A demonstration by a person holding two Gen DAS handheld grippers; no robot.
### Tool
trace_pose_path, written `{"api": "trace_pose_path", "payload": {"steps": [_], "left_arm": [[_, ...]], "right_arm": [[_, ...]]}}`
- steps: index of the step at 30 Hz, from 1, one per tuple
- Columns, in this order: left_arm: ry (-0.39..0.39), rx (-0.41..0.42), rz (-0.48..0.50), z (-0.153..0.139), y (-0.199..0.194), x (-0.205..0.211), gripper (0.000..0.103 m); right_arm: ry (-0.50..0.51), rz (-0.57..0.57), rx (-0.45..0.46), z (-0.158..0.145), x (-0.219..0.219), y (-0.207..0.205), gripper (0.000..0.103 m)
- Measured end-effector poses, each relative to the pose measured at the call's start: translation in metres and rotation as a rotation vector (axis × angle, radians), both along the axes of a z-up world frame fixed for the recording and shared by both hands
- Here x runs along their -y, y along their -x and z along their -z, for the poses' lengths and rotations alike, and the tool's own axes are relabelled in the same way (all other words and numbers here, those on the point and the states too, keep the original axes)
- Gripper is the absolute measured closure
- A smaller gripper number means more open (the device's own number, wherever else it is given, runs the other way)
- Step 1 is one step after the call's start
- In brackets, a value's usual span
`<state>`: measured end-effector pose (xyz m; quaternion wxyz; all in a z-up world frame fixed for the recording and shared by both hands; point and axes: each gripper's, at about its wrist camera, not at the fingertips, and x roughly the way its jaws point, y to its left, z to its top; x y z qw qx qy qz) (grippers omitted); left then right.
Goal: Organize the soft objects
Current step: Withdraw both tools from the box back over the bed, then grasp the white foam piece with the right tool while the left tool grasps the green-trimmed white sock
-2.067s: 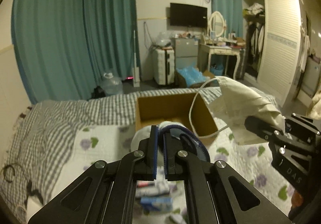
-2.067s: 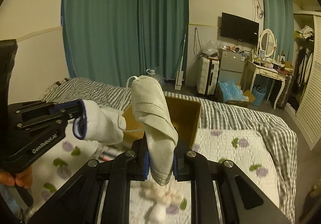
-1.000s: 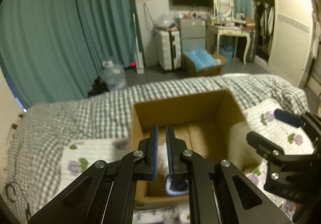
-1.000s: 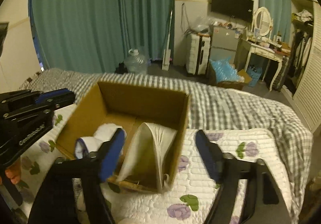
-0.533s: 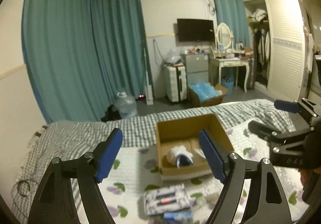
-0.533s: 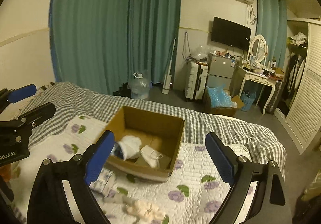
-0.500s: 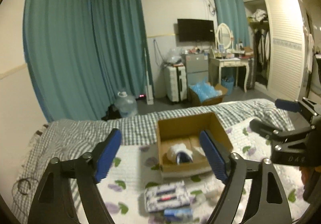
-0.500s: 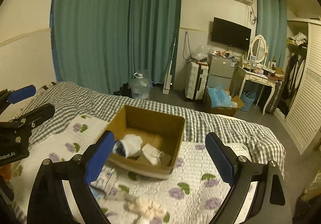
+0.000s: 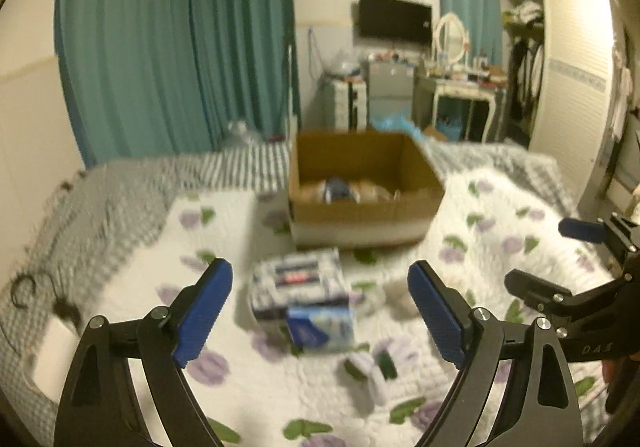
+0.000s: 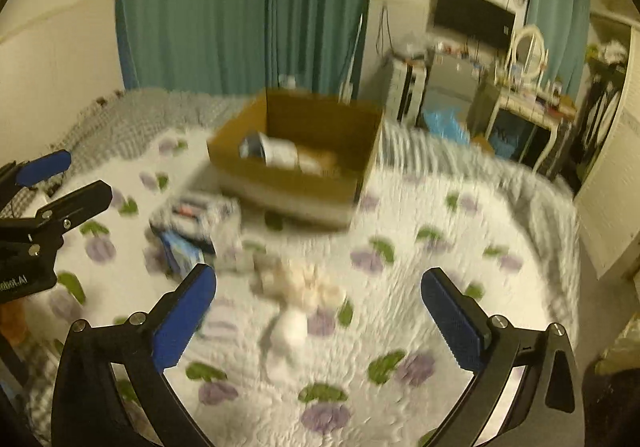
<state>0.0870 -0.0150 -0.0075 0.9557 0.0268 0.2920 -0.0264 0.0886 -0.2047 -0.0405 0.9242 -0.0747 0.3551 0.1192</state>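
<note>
Both the left gripper (image 9: 320,311) and right gripper (image 10: 316,311) have just spread their jaws empty, leaving the white sock (image 10: 276,153) and pale mask inside the brown cardboard box (image 10: 288,183), so the cream fluffy bundle (image 10: 300,287) on the floral quilted bed (image 10: 440,267) likely comes next.

Teal floor-length curtains (image 9: 176,47) fill the upper left; a black wall-mounted television (image 9: 395,20) hangs upper right, above a white dressing table (image 9: 464,87).

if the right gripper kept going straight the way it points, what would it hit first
Probably the cream fluffy bundle on the quilt: it lies between the open right gripper fingers, nearer than the box. The picture is blurred, so depth is uncertain.
</note>
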Motion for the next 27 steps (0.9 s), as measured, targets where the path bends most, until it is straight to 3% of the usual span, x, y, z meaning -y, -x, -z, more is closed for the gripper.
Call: {"api": "trace_pose_path", "payload": {"steps": [5,8,12,17,19,25,27], "left_arm": [[0.016,-0.116,-0.037,0.061,-0.016,0.011,0.012],[-0.013,-0.162,-0.060,0.088,-0.019,0.013,0.012],[0.007,-0.228,-0.066,0.113,-0.020,0.006,0.012],[-0.004,-0.284,-0.033,0.129,-0.020,0.010,0.012],[-0.002,-0.291,-0.014,0.130,-0.019,0.014,0.012],[0.015,-0.315,0.076,0.136,-0.018,0.033,0.014],[0.032,-0.338,0.109,0.141,-0.019,0.040,0.024]], "right_arm": [[-0.024,0.018,-0.101,0.052,0.004,-0.016,0.000],[-0.013,0.013,-0.131,0.073,0.002,-0.024,0.000],[-0.024,-0.026,-0.201,0.100,-0.005,-0.034,0.002],[-0.022,-0.061,-0.289,0.130,-0.014,-0.047,0.041],[-0.037,-0.070,-0.309,0.135,-0.014,-0.049,0.066],[-0.059,-0.072,-0.287,0.132,-0.009,-0.043,0.068],[-0.056,-0.068,-0.281,0.131,-0.007,-0.040,0.068]]}}
